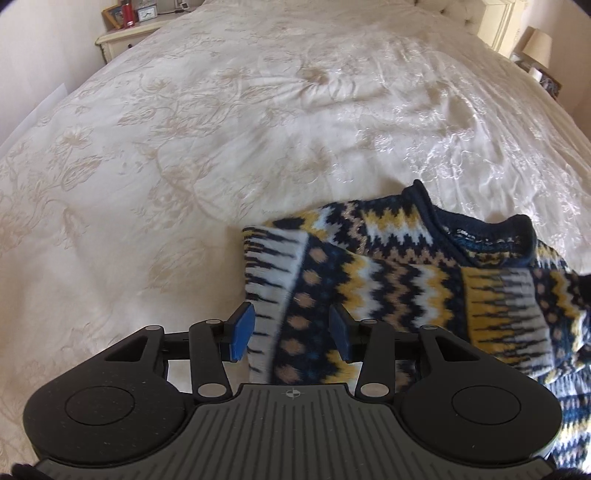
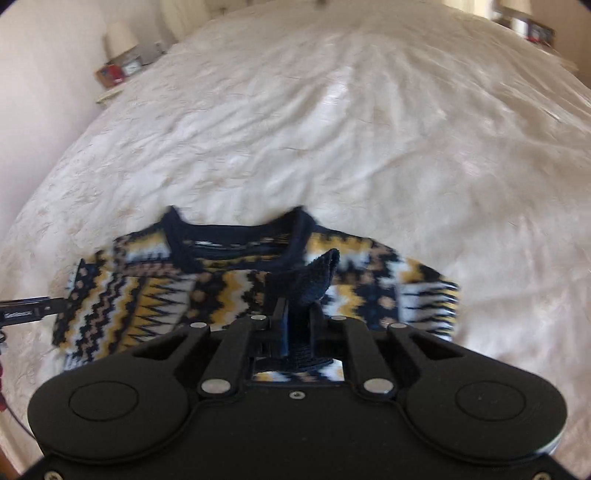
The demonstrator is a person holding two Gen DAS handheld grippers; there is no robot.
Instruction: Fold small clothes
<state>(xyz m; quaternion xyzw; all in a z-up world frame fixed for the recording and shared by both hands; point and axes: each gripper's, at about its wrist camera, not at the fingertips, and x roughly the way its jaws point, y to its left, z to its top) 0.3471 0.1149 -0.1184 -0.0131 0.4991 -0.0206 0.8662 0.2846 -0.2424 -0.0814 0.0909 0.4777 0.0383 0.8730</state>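
Observation:
A small knitted sweater (image 1: 399, 273) in navy, yellow, white and tan zigzags lies on the bed, collar away from me. It also shows in the right wrist view (image 2: 229, 291), with sleeves folded in over the body. My left gripper (image 1: 291, 332) is open, its blue pads either side of the sweater's left sleeve edge, not closed on it. My right gripper (image 2: 295, 317) is shut on a navy ribbed edge (image 2: 317, 277) of the sweater, held up above the body. The left gripper's tip (image 2: 33, 310) shows at the sweater's left side.
The cream embroidered bedspread (image 1: 221, 129) covers the whole bed. A bedside table (image 1: 125, 35) with a clock, frame and red item stands at the far left. A lamp (image 1: 535, 44) stands at the far right, beside the headboard.

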